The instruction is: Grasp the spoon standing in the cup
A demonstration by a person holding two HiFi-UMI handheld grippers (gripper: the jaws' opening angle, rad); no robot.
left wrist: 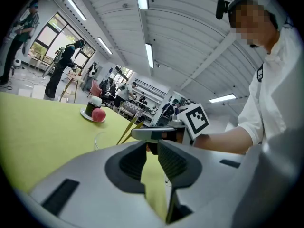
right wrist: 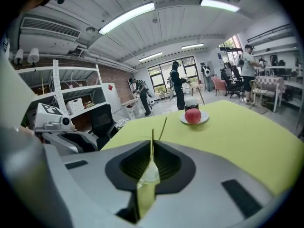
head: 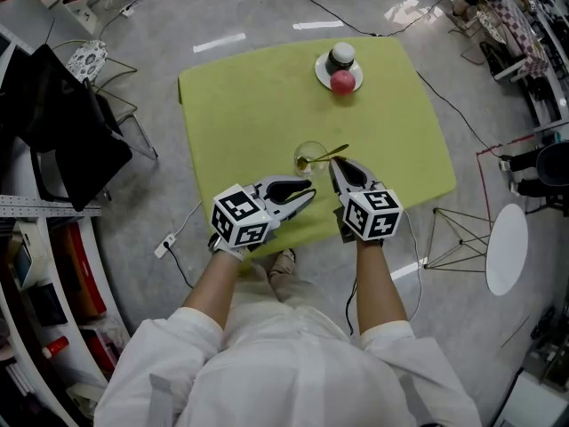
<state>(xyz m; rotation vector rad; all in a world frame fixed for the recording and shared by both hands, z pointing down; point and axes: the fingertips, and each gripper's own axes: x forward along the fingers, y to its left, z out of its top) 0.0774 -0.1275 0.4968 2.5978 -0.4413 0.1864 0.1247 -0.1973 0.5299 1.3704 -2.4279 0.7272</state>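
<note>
Right gripper (right wrist: 152,148) is closing, jaws nearly together on the thin handle of the gold spoon (head: 331,155), which is leaning in the glass cup (head: 308,157) near the table's front edge. Left gripper (left wrist: 151,151) is sitting slightly open and empty. Risk: the thin handle is likely slipping sideways, or a pull is tipping the unbraced cup.

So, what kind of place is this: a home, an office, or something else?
Probably a lab or workshop-style office, not a home. Metal shelving racks stand at the side, cables run over the grey floor, and long strip lights run overhead. Other people stand farther back.
</note>
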